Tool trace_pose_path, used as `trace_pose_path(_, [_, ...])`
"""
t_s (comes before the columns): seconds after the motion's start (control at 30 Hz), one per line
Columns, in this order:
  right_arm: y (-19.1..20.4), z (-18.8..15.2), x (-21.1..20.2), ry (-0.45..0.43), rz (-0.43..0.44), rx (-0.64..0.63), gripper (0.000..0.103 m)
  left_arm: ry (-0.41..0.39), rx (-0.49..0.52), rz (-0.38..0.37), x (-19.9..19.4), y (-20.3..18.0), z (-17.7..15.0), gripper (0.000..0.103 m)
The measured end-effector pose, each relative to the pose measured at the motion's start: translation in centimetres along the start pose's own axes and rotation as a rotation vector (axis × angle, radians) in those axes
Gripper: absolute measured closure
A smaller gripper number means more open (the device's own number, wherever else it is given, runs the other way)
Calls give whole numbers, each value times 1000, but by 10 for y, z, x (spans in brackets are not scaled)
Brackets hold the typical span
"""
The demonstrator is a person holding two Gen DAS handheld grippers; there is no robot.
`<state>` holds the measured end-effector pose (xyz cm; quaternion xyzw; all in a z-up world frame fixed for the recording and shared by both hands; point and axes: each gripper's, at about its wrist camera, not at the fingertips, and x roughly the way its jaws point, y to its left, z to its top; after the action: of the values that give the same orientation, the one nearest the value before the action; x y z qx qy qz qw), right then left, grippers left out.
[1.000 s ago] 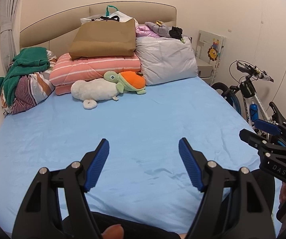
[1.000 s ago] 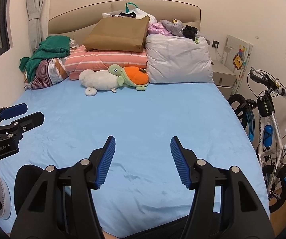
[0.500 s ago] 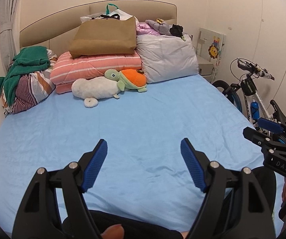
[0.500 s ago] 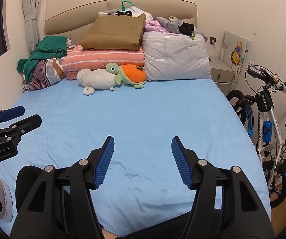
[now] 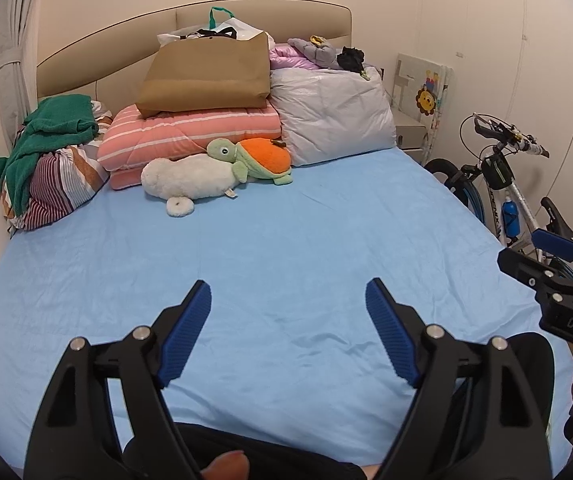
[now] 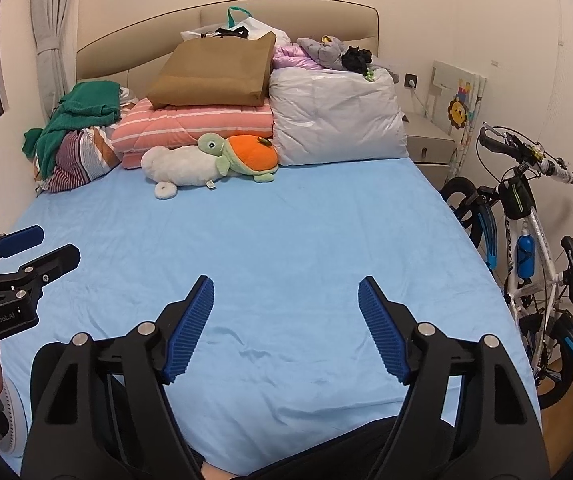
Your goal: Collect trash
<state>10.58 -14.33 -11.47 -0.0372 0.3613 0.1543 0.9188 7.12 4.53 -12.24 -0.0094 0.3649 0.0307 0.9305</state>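
At the bed's head, left to right: a green towel [image 5: 58, 120] on striped bedding, a brown paper bag [image 5: 206, 74] on a pink striped quilt [image 5: 190, 136], plush toys [image 5: 214, 168], a grey pillow [image 5: 330, 116]. The blue sheet [image 5: 286, 248] lies bare; any trash may be in the bag, though that cannot be told. The left hand-held gripper [image 5: 288, 312] and the right hand-held gripper [image 6: 286, 308] hover over the sheet, jaws opening, nothing between them. A bicycle [image 6: 526, 240] stands at right.
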Motion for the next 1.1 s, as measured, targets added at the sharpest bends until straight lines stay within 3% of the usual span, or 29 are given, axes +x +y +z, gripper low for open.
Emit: trace_pose_path(1.1, [-10, 0, -7, 2, -31, 26, 25, -1, 10, 14, 0, -4, 6, 19])
